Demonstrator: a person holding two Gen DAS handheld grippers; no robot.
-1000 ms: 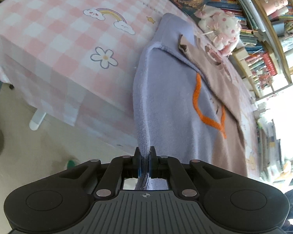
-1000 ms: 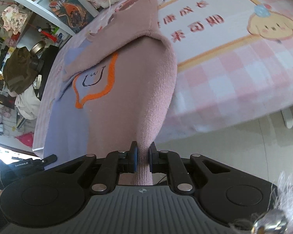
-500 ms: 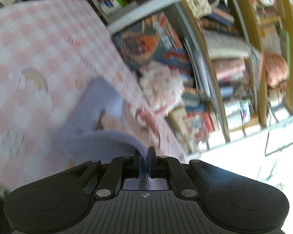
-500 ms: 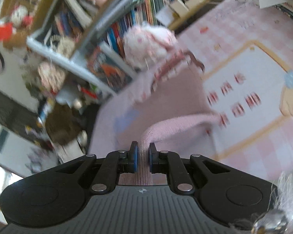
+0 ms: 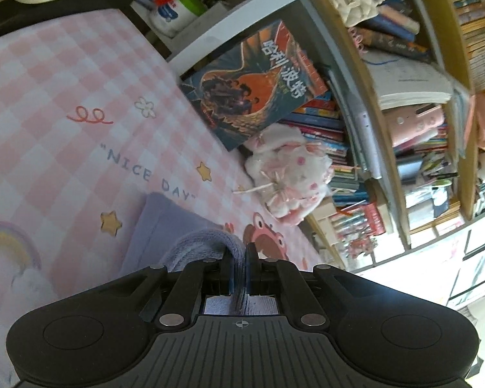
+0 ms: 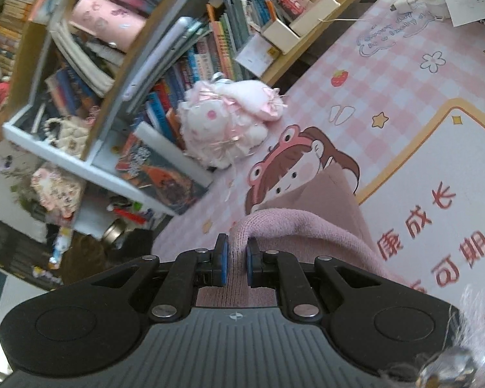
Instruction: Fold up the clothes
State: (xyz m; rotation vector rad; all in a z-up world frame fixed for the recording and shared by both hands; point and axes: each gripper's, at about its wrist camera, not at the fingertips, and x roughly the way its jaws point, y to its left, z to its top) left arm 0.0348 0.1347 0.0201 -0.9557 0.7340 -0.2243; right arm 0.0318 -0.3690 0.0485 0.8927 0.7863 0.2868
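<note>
Right hand-held gripper (image 6: 236, 263) pinches pink knit garment (image 6: 307, 226), probably a sweater's hem.

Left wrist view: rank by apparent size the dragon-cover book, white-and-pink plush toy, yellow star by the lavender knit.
Largest to smallest as they look:
1. Dark dragon-cover book
2. White-and-pink plush toy; somewhat nearer the camera, so the gap is unsure
3. Yellow printed star, clearly smallest

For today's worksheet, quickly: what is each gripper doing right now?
Left gripper: closed on the sweater's lilac edge.
Right gripper: closed on its pink edge.
</note>
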